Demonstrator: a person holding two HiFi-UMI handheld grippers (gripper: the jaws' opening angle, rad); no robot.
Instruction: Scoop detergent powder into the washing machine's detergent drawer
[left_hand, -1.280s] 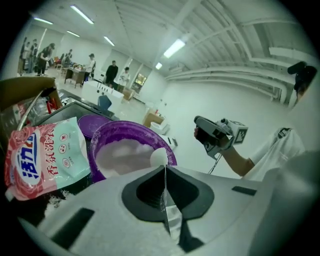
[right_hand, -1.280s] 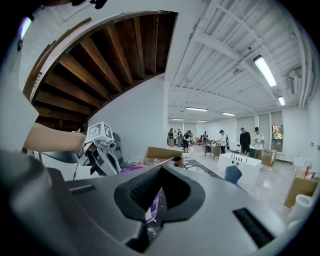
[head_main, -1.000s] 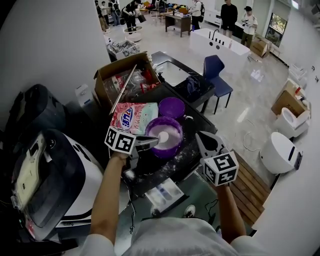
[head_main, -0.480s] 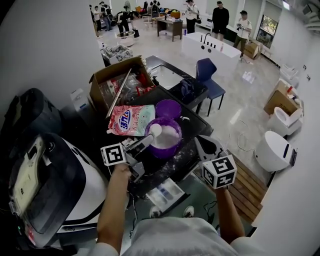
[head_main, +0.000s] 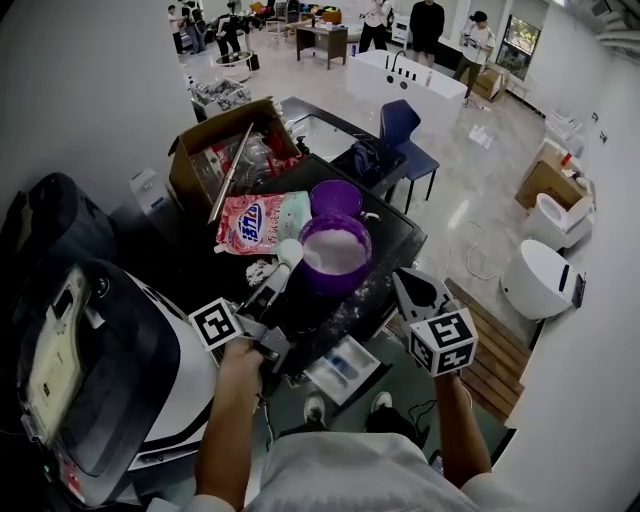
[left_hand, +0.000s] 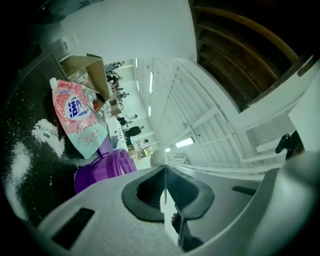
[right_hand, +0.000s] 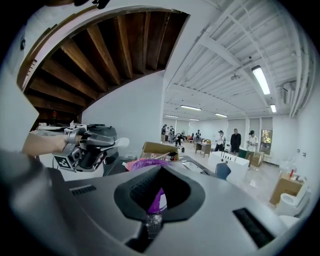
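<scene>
Check the containers first. The purple tub (head_main: 335, 252) stands open on the dark table (head_main: 395, 238) and holds white powder close to its rim. Its purple lid (head_main: 335, 197) lies just behind it. The pink detergent bag (head_main: 262, 220) lies flat to the tub's left. Loose powder (head_main: 262, 271) is spilt on the table in front of the bag. The cardboard box (head_main: 225, 150) beyond is open and holds red packaging.

Compared with half a second ago, the scoop (head_main: 280, 268) has left the tub. Its bowl was over the near rim and is now outside it, just beside the tub's left wall. Your left gripper (head_main: 256, 307) has drawn back toward you.

The scoop's long axis runs from your left gripper away from you and to the right. The bowl end points at the gap between bag and tub, and the bowl shows white. Your left gripper's jaws are clamped on the flat handle. Your right gripper (head_main: 408, 285) hovers at the table's near right edge, its jaws a narrow slit apart with nothing between them. The washing machine (head_main: 150, 385) stands at your left
</scene>
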